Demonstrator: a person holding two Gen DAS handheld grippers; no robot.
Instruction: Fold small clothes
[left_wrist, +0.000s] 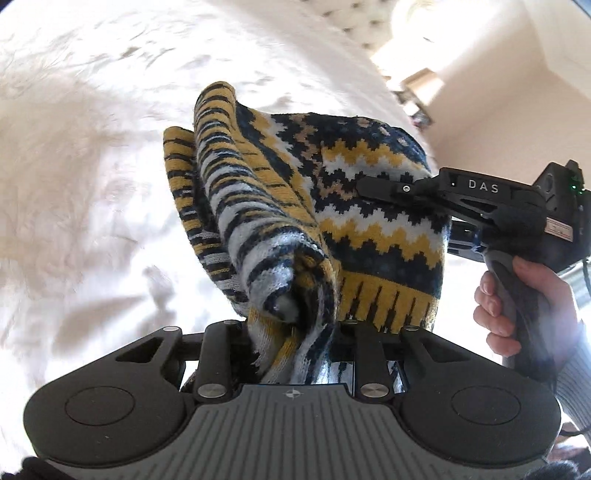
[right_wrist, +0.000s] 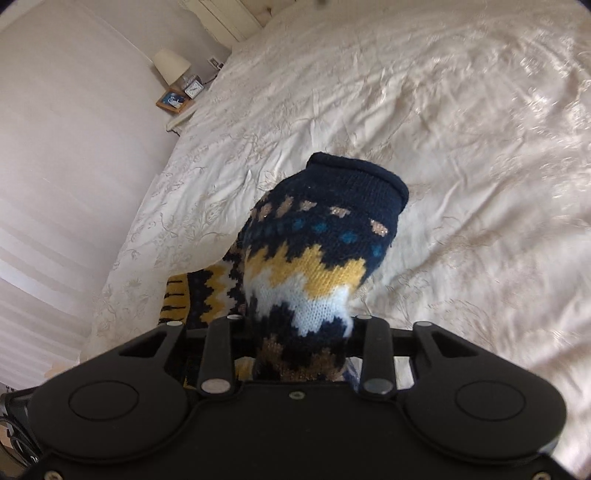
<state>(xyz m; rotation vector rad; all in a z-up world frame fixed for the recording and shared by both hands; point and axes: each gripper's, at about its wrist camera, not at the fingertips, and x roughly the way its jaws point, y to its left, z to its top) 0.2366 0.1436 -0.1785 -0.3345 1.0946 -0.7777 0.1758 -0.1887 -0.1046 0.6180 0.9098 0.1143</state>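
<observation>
A small knitted sweater (left_wrist: 332, 206) in navy, yellow and white zigzag bands hangs in the air above the bed. My left gripper (left_wrist: 295, 325) is shut on a bunched fold of it, with the fabric covering the fingertips. My right gripper (left_wrist: 373, 188) comes in from the right in the left wrist view and is shut on the sweater's patterned side. In the right wrist view the sweater (right_wrist: 317, 258) rises from between my right gripper (right_wrist: 299, 332), its navy collar end on top. The fingertips are hidden by the knit.
A cream embroidered bedspread (right_wrist: 461, 129) lies below and around the sweater; it also shows in the left wrist view (left_wrist: 92, 166). A bedside table with a lamp (right_wrist: 171, 66), a small clock and a picture frame stands by the wall at the far left.
</observation>
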